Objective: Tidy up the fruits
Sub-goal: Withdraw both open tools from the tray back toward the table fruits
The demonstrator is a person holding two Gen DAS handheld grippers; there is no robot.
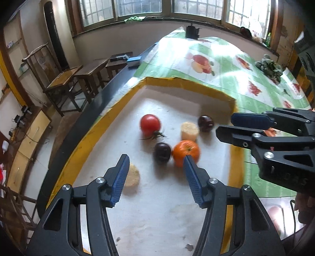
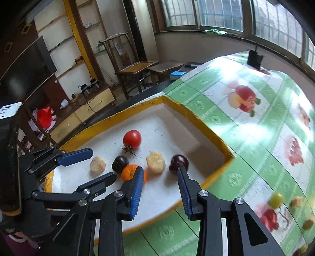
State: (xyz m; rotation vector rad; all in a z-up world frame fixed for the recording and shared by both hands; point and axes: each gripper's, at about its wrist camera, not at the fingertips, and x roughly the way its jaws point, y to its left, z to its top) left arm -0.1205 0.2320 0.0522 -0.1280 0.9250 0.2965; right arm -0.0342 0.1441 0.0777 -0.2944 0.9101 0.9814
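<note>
A white tray (image 1: 126, 98) with a yellow rim is being carried by a desk (image 1: 226, 65) under a green fruit-print cloth. Lying in the tray are a tomato (image 1: 150, 124), an orange (image 1: 186, 152), two dark plums (image 1: 162, 152) (image 1: 205, 123) and two pale pieces (image 1: 189, 131) (image 1: 132, 175). The left gripper (image 1: 156, 164) is being held over the tray with jaws open and empty. The right gripper (image 2: 160, 171) is being held over the near rim, jaws apart, gripping nothing.

Daylight from windows (image 1: 137, 9); glare on tablecloth (image 1: 196, 51); fruit motion-blurred; strong fisheye curvature, dark corners.
</note>
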